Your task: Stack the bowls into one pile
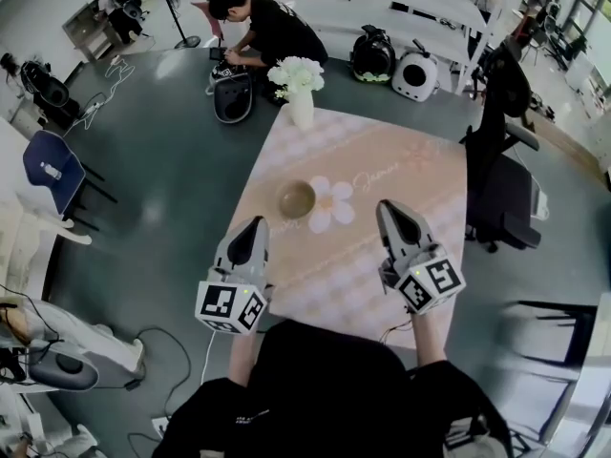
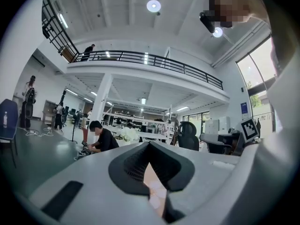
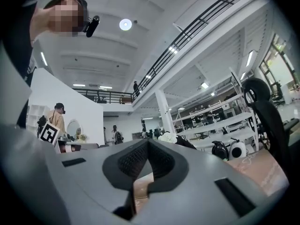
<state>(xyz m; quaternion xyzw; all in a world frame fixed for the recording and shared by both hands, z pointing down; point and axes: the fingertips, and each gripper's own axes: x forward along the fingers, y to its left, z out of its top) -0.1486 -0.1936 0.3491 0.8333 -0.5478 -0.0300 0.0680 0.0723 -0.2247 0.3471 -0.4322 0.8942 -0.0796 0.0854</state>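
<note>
both tools shut and level, bowl out on the bench ahead

the left tool (image 1: pixel 257 223) is held low at the near left corner of the bench (image 1: pixel 420 175), its marker cube close to the wearer's body and its nose aimed forward over the edge. the right tool (image 1: pixel 388 207) sits over the near right part of the bench, also aimed forward, nose tilted a little inward, cube toward the wearer. both point about level. they are well apart, one on each side of the bench's middle.

in the left gripper view the left tool (image 2: pixel 150 144) has its dark pads pressed together at the tip, with only the pink bench top showing through the small gap beneath them; nothing is pinched. the right gripper view shows the same for the right tool (image 3: pixel 148 142): pads together, nothing between.

the bowl (image 1: pixel 296 198) is a round, olive-brown dish standing upright near the centre of the bench, ahead of both tools and touched by neither. it sits just left of a white flower print (image 1: pixel 332 204) on the pink checked cloth. whether more than one bowl is nested there cannot be told.

at the bench's far edge stands a vase (image 1: pixel 299 92) of white flowers. beyond it a person (image 1: pixel 263 29) crouches on the floor, and a dark chair (image 1: pixel 504 160) stands to the right.
</note>
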